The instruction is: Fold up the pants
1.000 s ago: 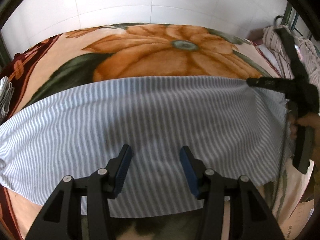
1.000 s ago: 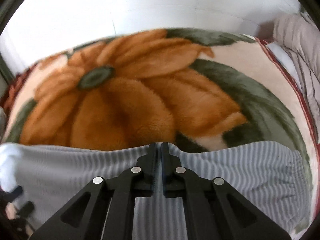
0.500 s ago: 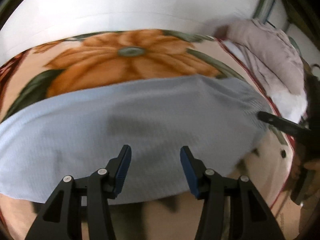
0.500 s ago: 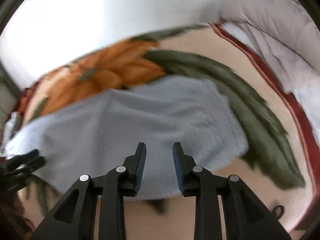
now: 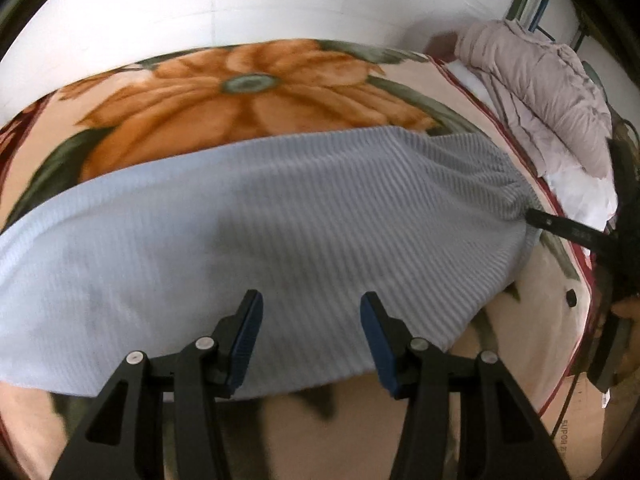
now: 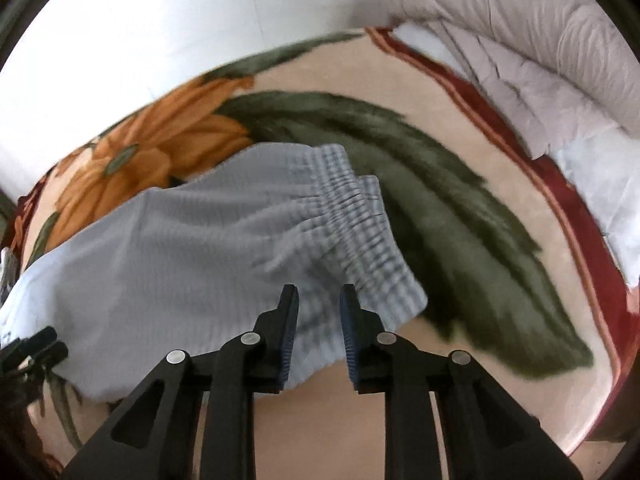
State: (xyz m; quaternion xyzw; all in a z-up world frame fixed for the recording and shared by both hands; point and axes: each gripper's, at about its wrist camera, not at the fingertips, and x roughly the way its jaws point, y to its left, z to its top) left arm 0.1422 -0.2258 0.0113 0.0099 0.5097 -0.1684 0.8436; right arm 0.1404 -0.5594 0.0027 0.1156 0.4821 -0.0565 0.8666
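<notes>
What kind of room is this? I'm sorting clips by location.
Probably a bedroom: the pants lie on a floral blanket spread like a bed cover, a bunched quilt sits at one end, and a plain white wall runs behind.

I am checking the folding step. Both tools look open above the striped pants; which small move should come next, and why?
Probably lower the right tool onto the gathered waistband and close. It is open just above that end, and the pants lie flat, ungripped.
</notes>
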